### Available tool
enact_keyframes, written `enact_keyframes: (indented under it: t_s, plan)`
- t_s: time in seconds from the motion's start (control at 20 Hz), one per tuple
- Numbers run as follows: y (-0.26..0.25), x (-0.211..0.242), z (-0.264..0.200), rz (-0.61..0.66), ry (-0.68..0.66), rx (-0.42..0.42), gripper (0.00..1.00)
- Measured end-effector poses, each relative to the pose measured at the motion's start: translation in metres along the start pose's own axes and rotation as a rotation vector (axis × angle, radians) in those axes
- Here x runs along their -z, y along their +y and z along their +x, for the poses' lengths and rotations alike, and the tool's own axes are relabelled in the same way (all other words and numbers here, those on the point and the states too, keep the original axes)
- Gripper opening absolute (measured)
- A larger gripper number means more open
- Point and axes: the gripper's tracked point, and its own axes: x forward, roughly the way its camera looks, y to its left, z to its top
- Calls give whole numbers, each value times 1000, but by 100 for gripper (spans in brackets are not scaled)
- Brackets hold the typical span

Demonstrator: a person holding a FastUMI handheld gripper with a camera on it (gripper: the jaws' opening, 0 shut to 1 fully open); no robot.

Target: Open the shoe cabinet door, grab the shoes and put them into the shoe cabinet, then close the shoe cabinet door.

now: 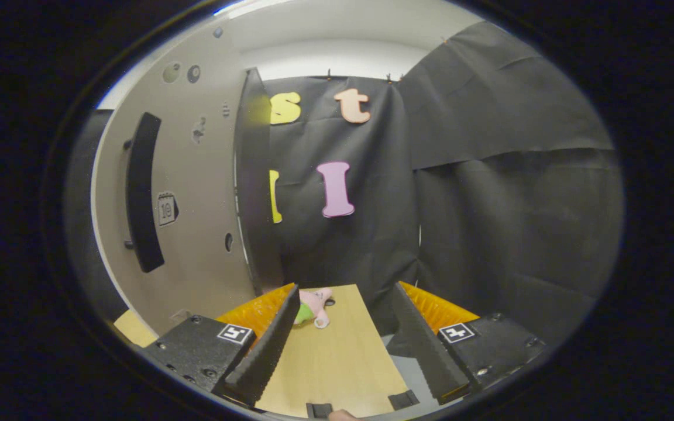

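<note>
The hand-held gripper (346,298) has its two fingers spread wide apart with nothing between them but bare wood; it holds nothing. Each finger base carries a small square black-and-white marker tag.

Below the fingers lies a light wooden counter (337,362). At its far end, just beside the tip of the left finger and partly hidden by it, rests a small pink shoe (317,306) with a green patch on it. The finger is not touching it as far as can be told.

To the left stands the pale grey shoe cabinet door (196,193), swung open so that its flat face and its dark edge are turned this way. A long, curved black handle (143,193) is fixed upright on the door. Just to the right of the handle sits a small sticker (167,209) shaped like a calendar page; its print is too small to read with certainty. A few round holes and fittings dot the door's upper part.

The inside of the cabinet is hidden by the door, so its contents cannot be told.
</note>
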Motion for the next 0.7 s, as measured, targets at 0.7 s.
enact_keyframes:
  t_s: [0.7]
  plan:
    - [107, 43, 16, -119, 118, -166, 95]
